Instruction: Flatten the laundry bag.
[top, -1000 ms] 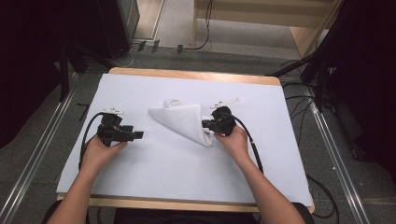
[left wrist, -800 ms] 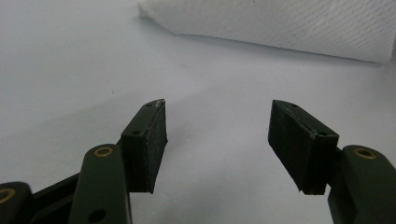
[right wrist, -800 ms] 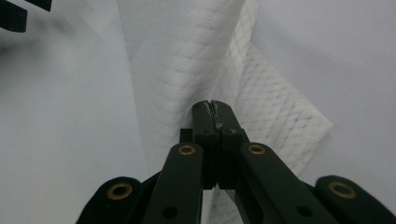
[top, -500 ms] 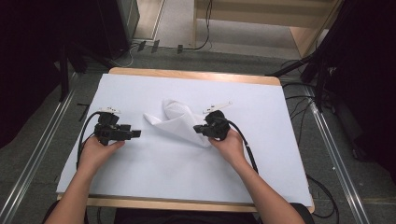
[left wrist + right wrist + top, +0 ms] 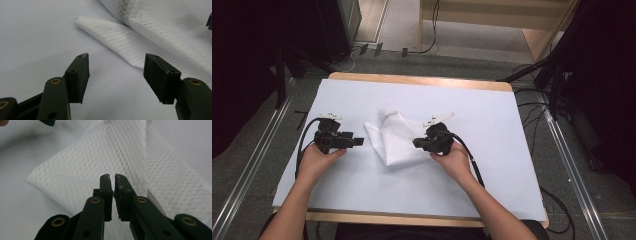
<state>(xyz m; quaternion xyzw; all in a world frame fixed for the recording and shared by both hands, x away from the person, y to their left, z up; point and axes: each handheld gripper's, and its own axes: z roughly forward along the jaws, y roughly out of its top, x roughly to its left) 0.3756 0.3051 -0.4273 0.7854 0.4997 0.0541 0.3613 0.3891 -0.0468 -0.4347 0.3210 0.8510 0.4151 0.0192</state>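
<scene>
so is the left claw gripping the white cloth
No, the left claw stands wide open, short of the white cloth.

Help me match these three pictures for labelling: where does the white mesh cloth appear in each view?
High view: the white mesh cloth lies folded mid-table, between the left gripper and the right gripper.
Left gripper view: upper right, beyond the open jaws.
Right gripper view: across the centre, behind the nearly closed jaws.
Shared landmark: the white table cover under the cloth.
</scene>
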